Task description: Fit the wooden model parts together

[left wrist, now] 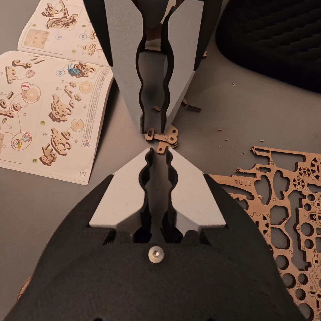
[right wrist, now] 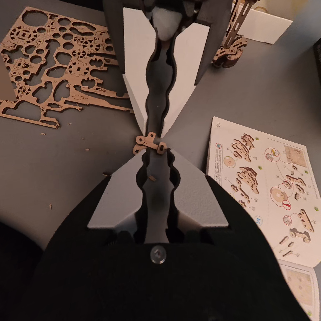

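A small wooden assembly (left wrist: 165, 138) of flat plywood links lies on the grey table (left wrist: 225, 112) between the two grippers, which meet tip to tip. My left gripper (left wrist: 159, 149) is narrowly open. Its tips straddle a small tab with a square hole (left wrist: 160, 149), which touches the right finger, with a gap to the left one. My right gripper (right wrist: 157, 150) is narrowly open too. Its tips straddle the slotted end (right wrist: 161, 147) of the assembly (right wrist: 145, 143). The right gripper also shows in the left wrist view (left wrist: 152, 130), and the left gripper in the right wrist view (right wrist: 153, 135).
An open instruction booklet (left wrist: 52, 112) lies on one side (right wrist: 260, 191). A punched-out plywood sheet (left wrist: 278, 217) lies on the other (right wrist: 52, 60). A dark quilted cushion (left wrist: 269, 34), a part-built wooden model (right wrist: 231, 45), a white box (right wrist: 264, 26), small loose pieces (left wrist: 193, 108) and wood chips lie around. My two grippers' fingertips are within a few centimetres of each other.
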Tool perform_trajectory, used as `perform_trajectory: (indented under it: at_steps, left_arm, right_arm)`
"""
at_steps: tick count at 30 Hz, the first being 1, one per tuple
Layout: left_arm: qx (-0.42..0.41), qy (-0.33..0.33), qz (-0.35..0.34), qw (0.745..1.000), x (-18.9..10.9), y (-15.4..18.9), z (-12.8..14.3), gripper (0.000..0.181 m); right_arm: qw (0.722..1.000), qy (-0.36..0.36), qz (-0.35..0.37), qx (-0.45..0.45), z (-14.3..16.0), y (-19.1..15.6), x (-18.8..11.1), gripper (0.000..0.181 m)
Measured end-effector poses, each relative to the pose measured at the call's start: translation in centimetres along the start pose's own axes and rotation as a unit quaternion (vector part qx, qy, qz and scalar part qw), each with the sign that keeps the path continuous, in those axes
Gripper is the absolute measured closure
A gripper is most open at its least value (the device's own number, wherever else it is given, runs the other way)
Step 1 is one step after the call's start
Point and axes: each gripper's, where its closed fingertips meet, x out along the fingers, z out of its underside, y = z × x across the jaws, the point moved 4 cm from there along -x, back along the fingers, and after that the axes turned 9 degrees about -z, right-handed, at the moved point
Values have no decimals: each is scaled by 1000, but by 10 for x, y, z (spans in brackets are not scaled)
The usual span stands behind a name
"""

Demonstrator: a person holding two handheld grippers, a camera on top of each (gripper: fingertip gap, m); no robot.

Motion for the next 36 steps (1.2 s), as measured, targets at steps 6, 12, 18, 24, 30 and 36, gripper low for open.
perform_trajectory:
  at_steps: [6,12,18,24,30,36]
  left_arm:
    - [6,4,0,1000,0,-2,0,172]
    - [8,5,0,1000,1,-2,0,173]
    - [12,7,5,1000,1,0,-1,166]
    - [10,9,5,1000,2,-1,-2,171]
    - [21,8,-3,1000,3,-1,-2,173]
    - [26,8,-8,1000,3,-1,-2,173]
  right_arm:
    - [1000,-3,-7,5,2,1,-2,161]
    - [1000,-6,-25,-10,-2,3,-3,161]
    - [999,-9,-35,-7,2,2,-1,163]
    - [999,-3,-37,0,2,2,-1,164]
    - [1000,-13,-25,-3,3,3,-2,167]
    - [1000,-18,-19,-5,4,3,-2,167]
